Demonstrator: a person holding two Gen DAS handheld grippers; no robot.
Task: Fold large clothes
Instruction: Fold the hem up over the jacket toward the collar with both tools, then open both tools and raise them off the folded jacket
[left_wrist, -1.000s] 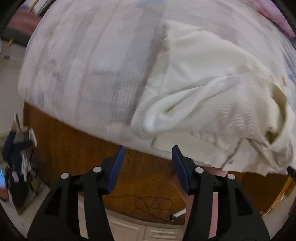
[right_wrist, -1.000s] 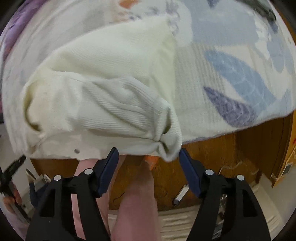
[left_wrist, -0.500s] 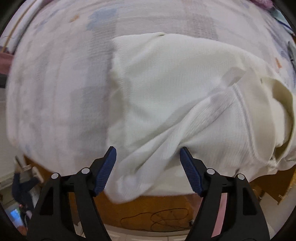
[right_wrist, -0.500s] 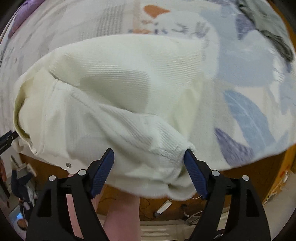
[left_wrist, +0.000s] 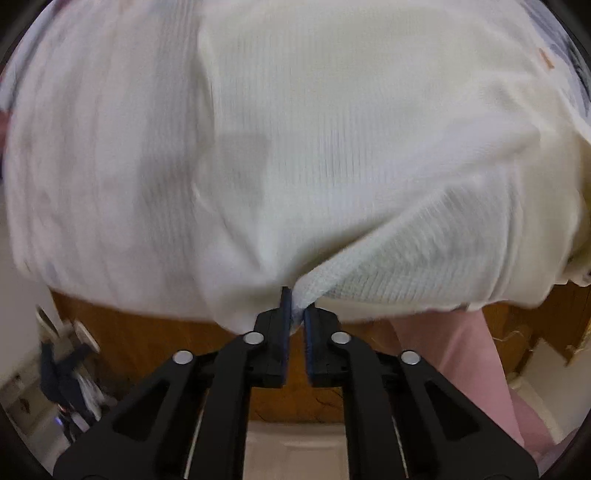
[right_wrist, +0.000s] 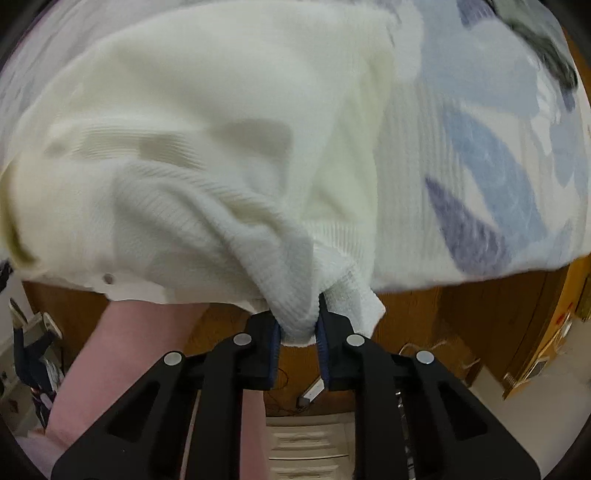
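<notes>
So the cream knit garment is spread on the patterned bedspread with its near edge hanging just over the side of the bed, above the wooden bed frame. It fills most of both wrist views, and a bunched fold runs along that near edge.

Both grippers have a corner of it. The left gripper has just been closing and is clamped nearly all the way down on a thin bit of the hem, cloth pinched between the blue pads. The right gripper has also just been closing, and it's clenched on a fatter wad of ribbed hem, so its jaws stand a bit further apart.

To do this step well, the person probably wants both pinches secure before lifting, then raise the two corners together and level so the edge comes up straight instead of sagging in the middle. The right-side grab looks bunched, so it may drag extra layers along. The left pinch is shallow and could slip if yanked.

Pose-wise, both grippers point steeply down at the bed edge, side by side along the hem. The person's legs show below the cloth in pale pink.
</notes>
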